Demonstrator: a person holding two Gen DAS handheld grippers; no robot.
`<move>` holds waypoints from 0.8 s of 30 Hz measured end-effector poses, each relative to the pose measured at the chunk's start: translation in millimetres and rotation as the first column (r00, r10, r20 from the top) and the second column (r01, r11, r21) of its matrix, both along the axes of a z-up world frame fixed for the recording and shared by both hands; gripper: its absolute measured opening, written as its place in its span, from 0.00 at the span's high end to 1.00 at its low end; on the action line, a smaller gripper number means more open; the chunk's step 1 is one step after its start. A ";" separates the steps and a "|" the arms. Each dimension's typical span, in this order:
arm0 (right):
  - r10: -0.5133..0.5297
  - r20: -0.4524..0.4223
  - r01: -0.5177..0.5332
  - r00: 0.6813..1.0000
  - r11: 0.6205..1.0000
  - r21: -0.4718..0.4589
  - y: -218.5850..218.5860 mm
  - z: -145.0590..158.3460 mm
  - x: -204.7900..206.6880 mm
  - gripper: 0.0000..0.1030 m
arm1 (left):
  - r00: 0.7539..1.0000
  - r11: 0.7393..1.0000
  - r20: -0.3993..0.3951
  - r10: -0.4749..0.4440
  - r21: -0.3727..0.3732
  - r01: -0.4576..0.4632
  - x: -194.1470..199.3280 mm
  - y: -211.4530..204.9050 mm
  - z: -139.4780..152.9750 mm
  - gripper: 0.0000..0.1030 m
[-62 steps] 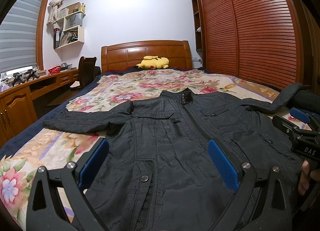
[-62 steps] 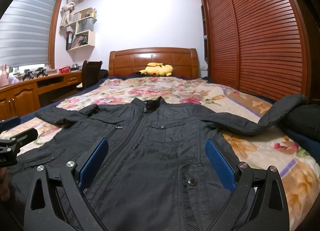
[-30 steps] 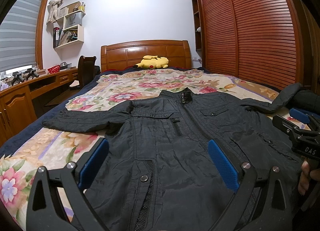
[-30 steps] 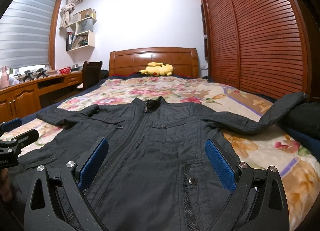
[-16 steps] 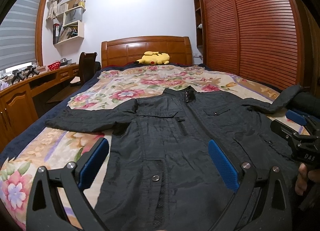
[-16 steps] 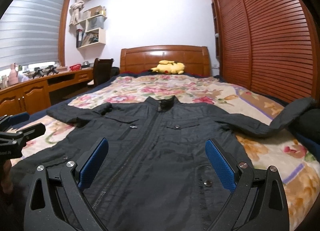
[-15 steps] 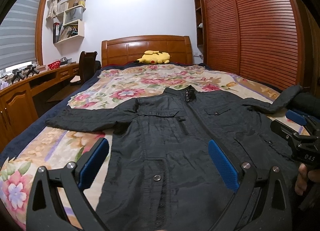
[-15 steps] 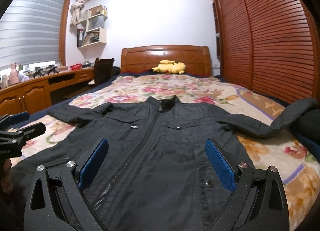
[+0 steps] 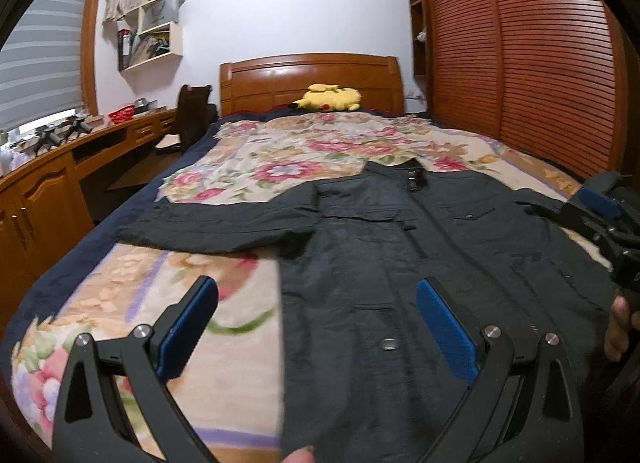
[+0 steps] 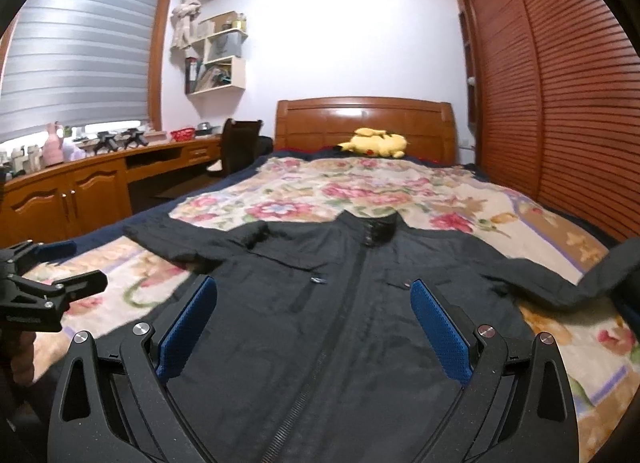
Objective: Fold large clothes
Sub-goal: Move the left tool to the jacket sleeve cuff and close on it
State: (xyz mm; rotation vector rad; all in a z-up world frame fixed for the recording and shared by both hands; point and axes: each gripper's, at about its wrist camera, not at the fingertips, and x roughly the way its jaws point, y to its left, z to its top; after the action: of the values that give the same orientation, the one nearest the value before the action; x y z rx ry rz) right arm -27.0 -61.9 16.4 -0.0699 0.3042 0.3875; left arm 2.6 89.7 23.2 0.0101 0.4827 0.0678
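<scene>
A large black jacket [image 9: 420, 263] lies face up and zipped on the floral bedspread [image 9: 280, 151], collar toward the headboard, both sleeves spread out. My left gripper [image 9: 316, 319] is open and empty above the jacket's lower left edge. My right gripper [image 10: 312, 319] is open and empty above the jacket's [image 10: 340, 323] lower middle. The left sleeve [image 9: 216, 227] lies flat toward the bed's left side. The right sleeve [image 10: 568, 283] runs off the bed's right edge. Each gripper shows at the other view's edge.
A yellow plush toy [image 9: 328, 97] rests by the wooden headboard [image 9: 308, 79]. A wooden desk [image 10: 100, 179] and a dark chair [image 10: 236, 147] stand to the left. Slatted wardrobe doors [image 10: 568, 103] line the right wall. A dark bundle lies at the bed's right edge.
Both grippers have moved left and risen a little. The left one now hangs partly over bare bedspread. The jacket has not moved and both grippers stay open.
</scene>
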 end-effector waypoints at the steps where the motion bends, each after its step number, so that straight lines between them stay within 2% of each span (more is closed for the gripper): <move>1: 0.010 0.003 -0.010 1.000 1.000 -0.004 6.8 2.1 1.5 0.04 | 1.000 1.000 -0.004 0.005 0.007 -0.005 0.6 4.6 0.0 0.03; 10: 0.085 -0.019 -0.085 0.996 0.996 0.000 46.3 12.9 25.2 0.04 | 0.997 0.997 -0.055 0.045 0.065 -0.042 13.0 54.8 -4.7 0.03; 19: 0.169 -0.062 -0.169 0.984 0.986 -0.002 99.0 14.9 57.7 0.04 | 0.991 0.994 -0.093 0.092 0.065 -0.086 36.4 107.6 -8.0 0.03; 24: 0.222 -0.095 -0.226 0.970 0.974 -0.030 123.1 0.8 71.9 0.04 | 0.987 0.995 -0.132 0.096 0.045 -0.091 54.6 135.3 -14.9 0.03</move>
State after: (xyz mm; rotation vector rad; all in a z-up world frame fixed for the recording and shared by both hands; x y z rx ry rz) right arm 44.9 61.3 17.2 -0.1275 0.3961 0.6103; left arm 57.2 225.1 8.4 0.0300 0.6165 0.1697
